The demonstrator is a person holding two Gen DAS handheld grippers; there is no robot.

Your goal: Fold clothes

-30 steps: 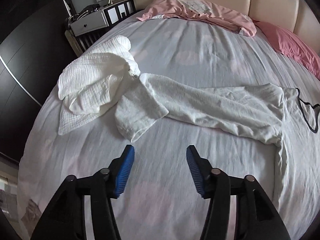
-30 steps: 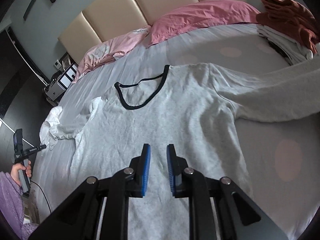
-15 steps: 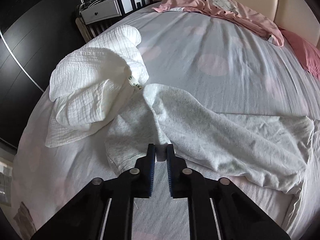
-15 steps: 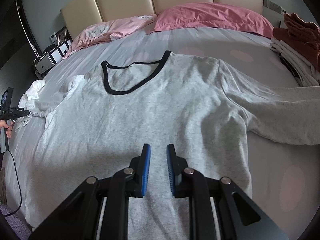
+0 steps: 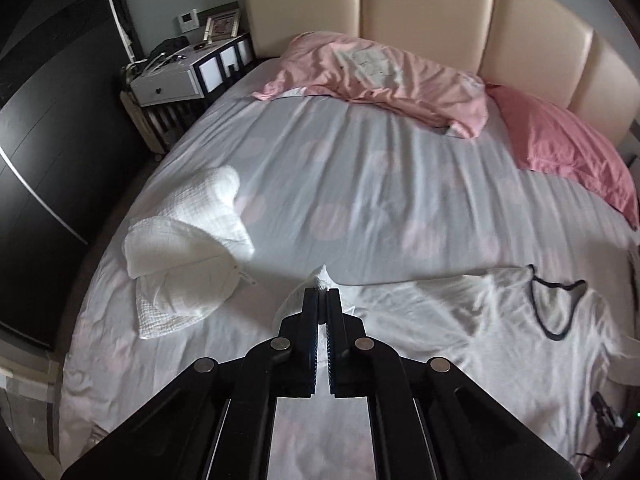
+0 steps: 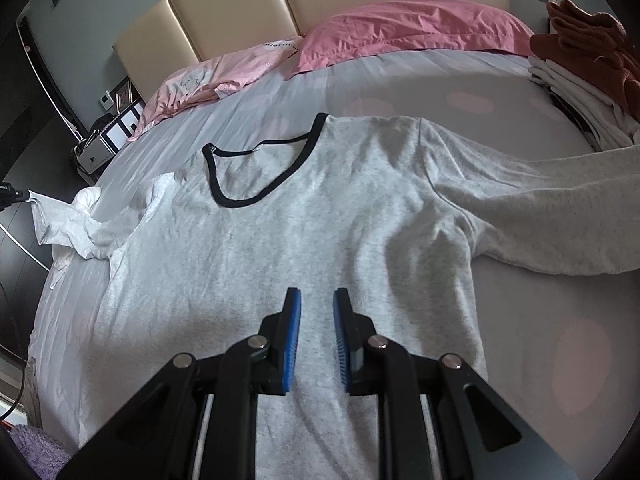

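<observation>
A light grey long-sleeved shirt (image 6: 320, 208) with a black neckline (image 6: 260, 168) lies flat, front up, on the bed. My left gripper (image 5: 322, 294) is shut on the end of the shirt's left sleeve (image 5: 320, 276) and holds it up above the sheet. In the right wrist view that sleeve (image 6: 56, 220) stretches to the far left edge, where the left gripper (image 6: 10, 196) just shows. Over the lower middle of the shirt's body hangs my right gripper (image 6: 317, 300), its blue pads a narrow gap apart with nothing between them. The other sleeve (image 6: 540, 216) lies spread out to the right.
A crumpled white muslin cloth (image 5: 188, 256) lies at the bed's left side. Pink pillows (image 6: 400, 32) and a padded headboard (image 5: 420, 4) are at the far end. A stack of folded clothes (image 6: 580, 92) sits at the right. A nightstand (image 5: 180, 76) and dark wardrobe (image 5: 40, 160) flank the bed.
My left gripper came down, shut on the sleeve end and lifted it well above the bed. The right gripper barely shifted over the shirt's body, its gap unchanged.
</observation>
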